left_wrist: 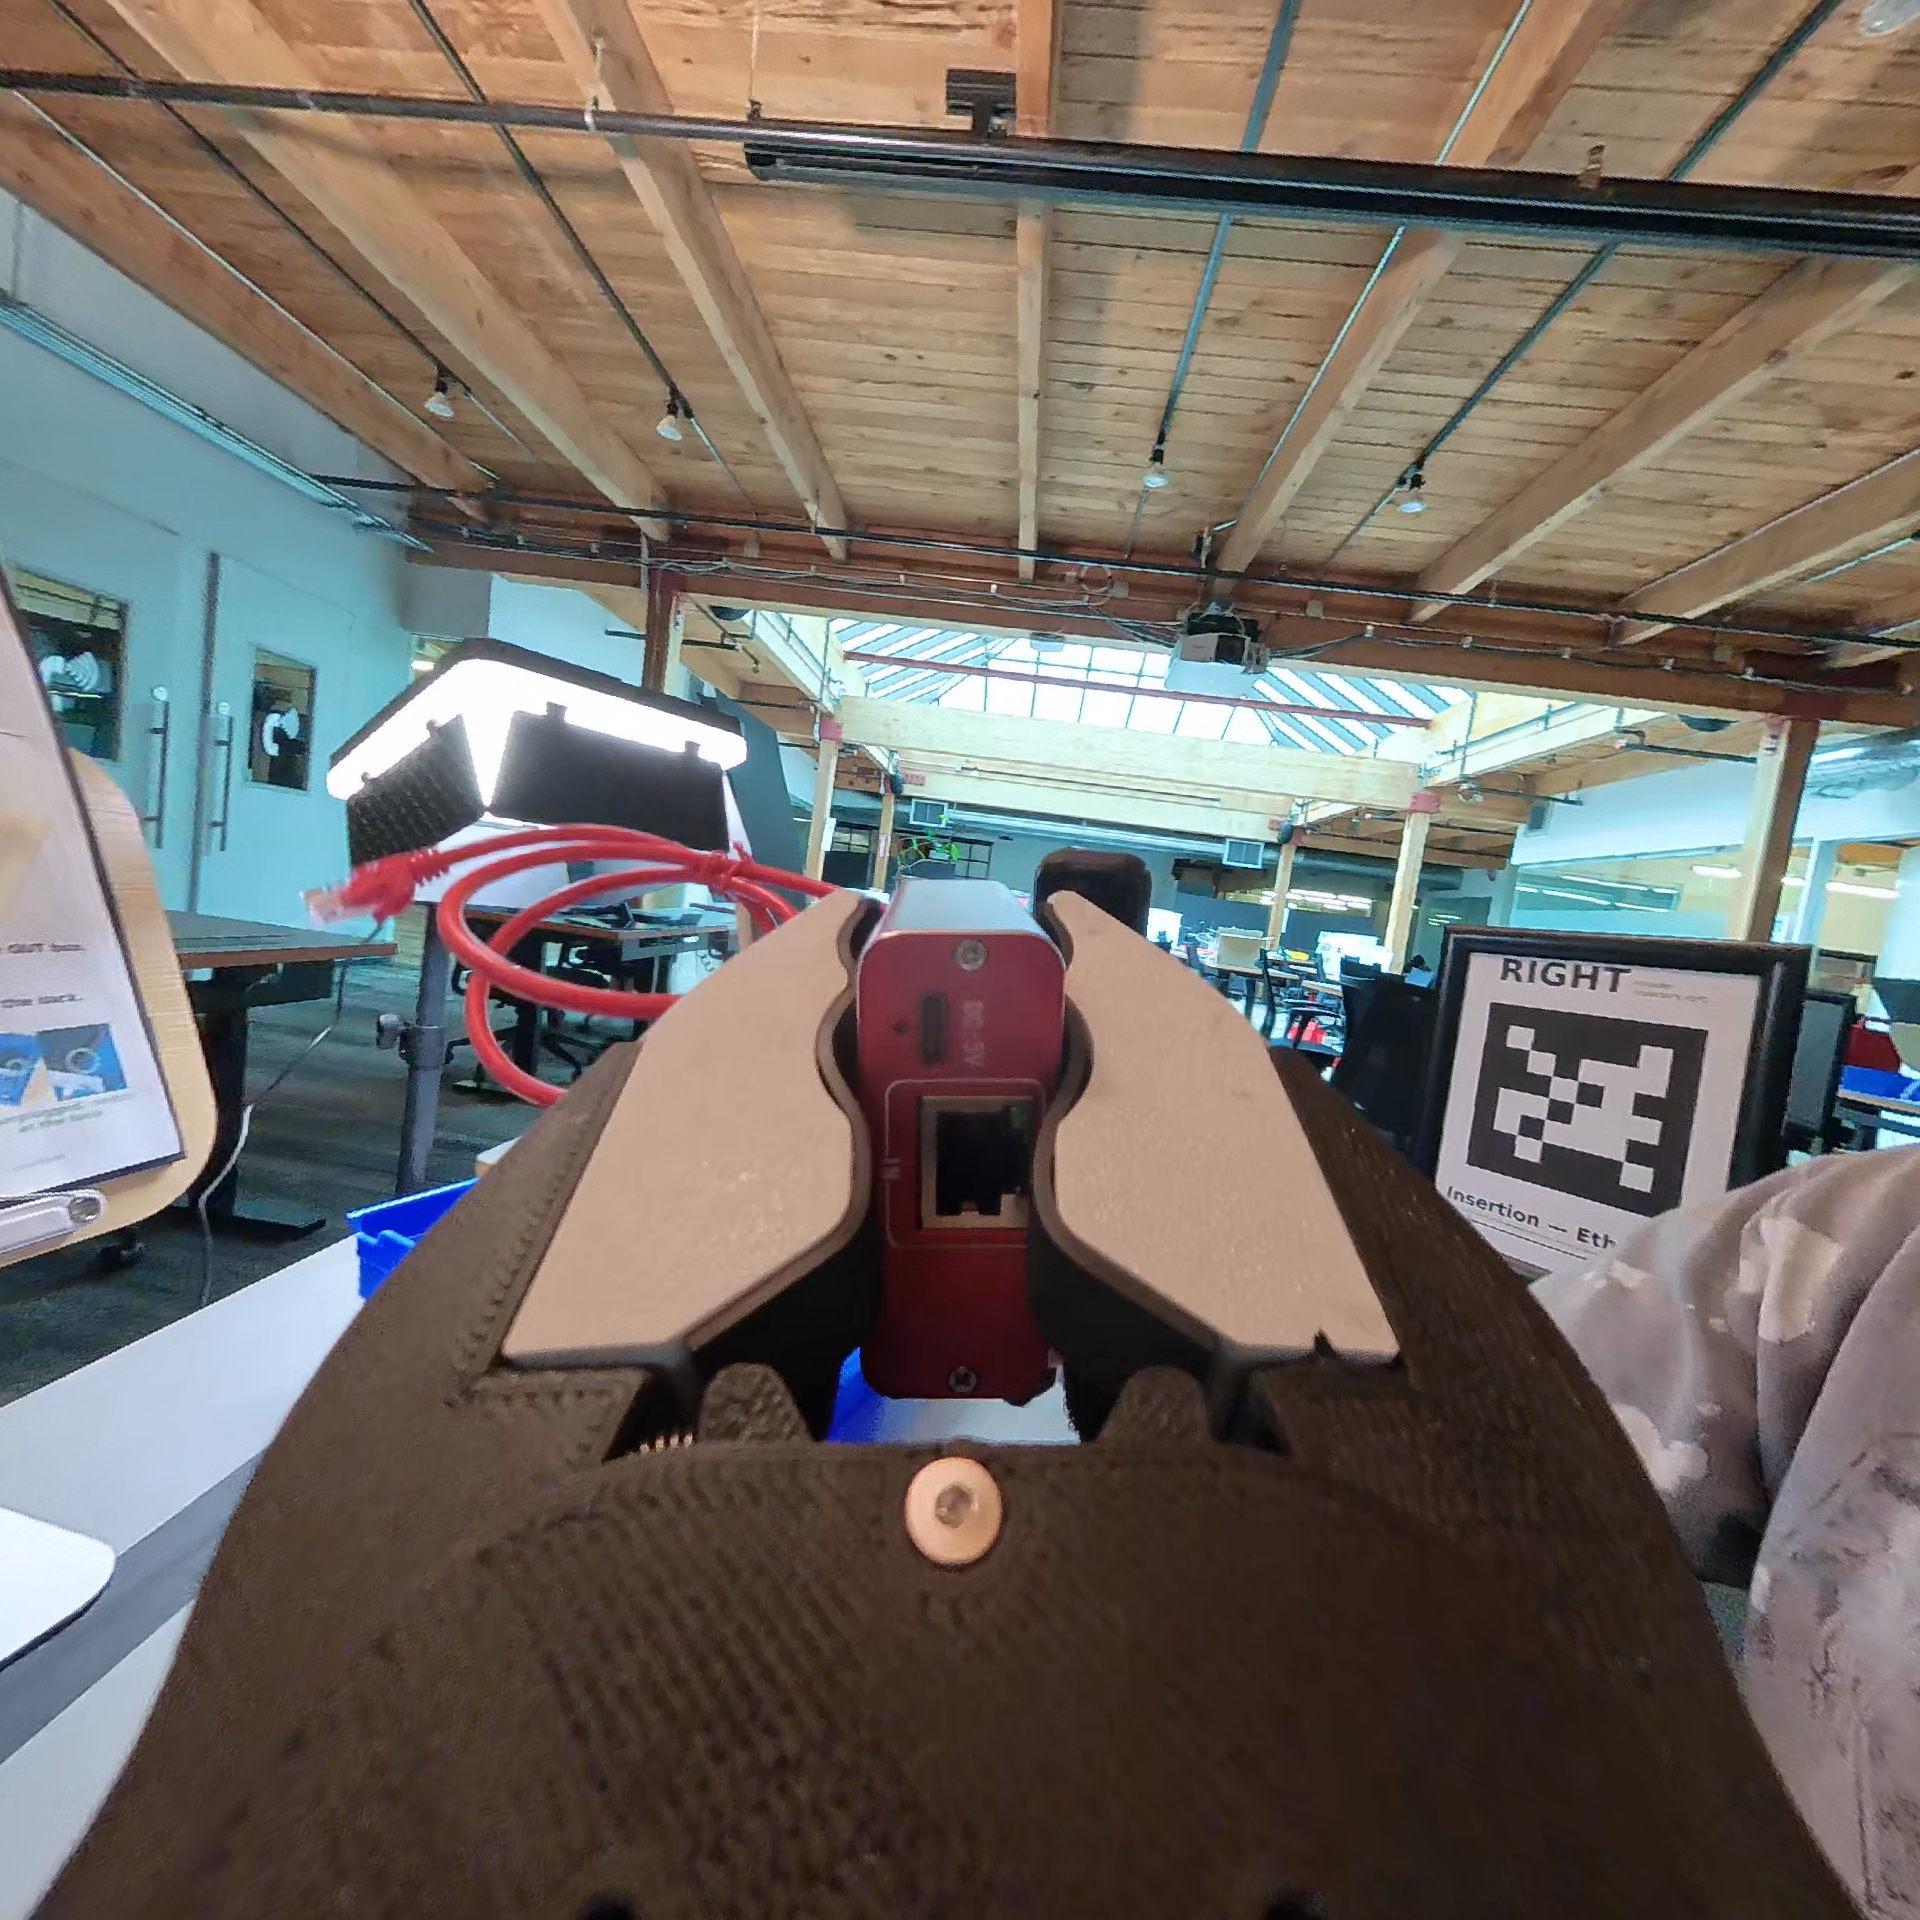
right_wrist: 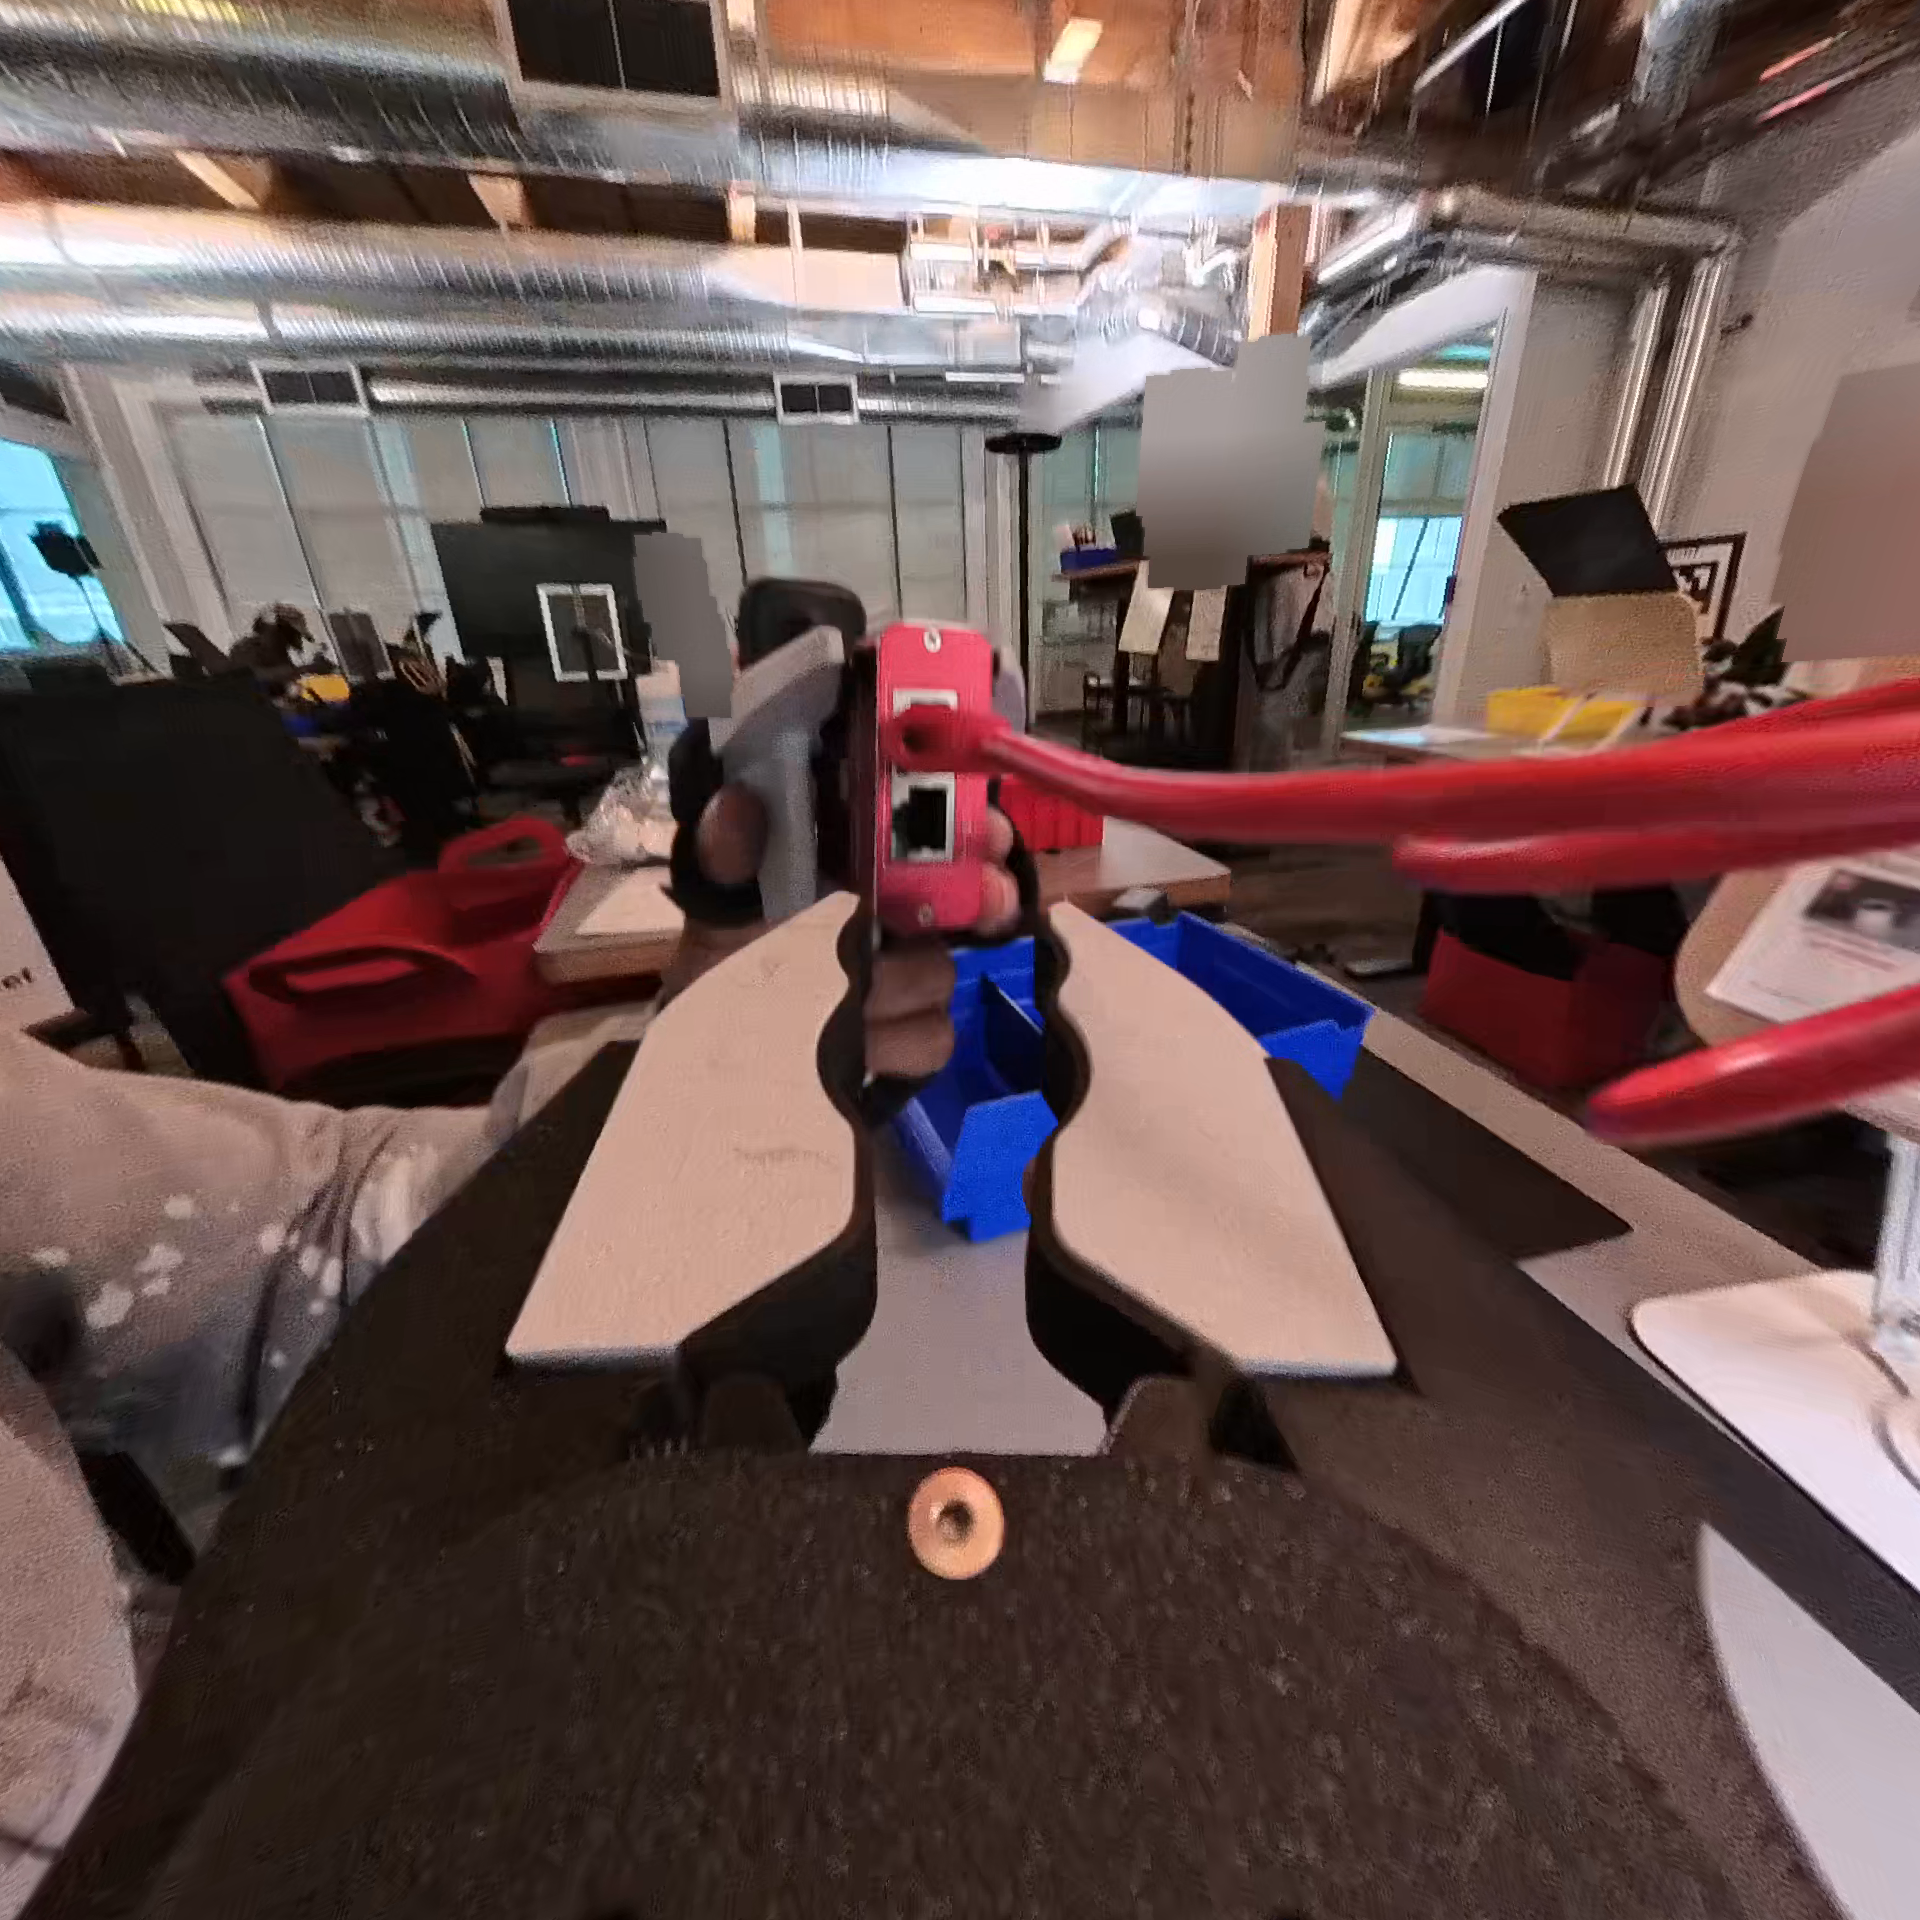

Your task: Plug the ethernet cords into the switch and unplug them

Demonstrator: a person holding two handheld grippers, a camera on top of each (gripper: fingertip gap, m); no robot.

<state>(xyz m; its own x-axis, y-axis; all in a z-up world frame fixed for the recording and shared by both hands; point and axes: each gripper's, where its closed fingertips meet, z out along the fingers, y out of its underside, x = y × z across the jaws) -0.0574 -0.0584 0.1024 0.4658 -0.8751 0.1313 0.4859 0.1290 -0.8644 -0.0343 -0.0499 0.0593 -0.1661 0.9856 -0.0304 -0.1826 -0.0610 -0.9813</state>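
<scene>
Switch [left_wrist: 958,1122] front and centre in the left wrist view, clamped between the left gripper [left_wrist: 956,1049] fingers, long axis upright, near end face showing one empty port. The left gripper is pinched narrow on the red housing and lifted clear of the table [left_wrist: 125,1392].

Over to the right wrist view: the switch's far end [right_wrist: 928,774] faces the right gripper [right_wrist: 951,935], straight ahead and a little above its fingertips, near but apart from them. A red ethernet cord [right_wrist: 1351,795] sits plugged in the upper port and sweeps off to the right; the lower port is bare. The right gripper stands partly parted and holds nothing: blue bin and table show through the gap.

Back in the left view, the cord loops [left_wrist: 623,894] behind the switch, its free plug [left_wrist: 343,899] dangling at far left. That's the relation to watch, in my reading: the right gripper is the free one, so it must either take the seated plug dead ahead or go round for the loose end.

Blue bin [right_wrist: 1247,987] on the table beyond the right fingers, divided into compartments; what shows of them looks empty.
</scene>
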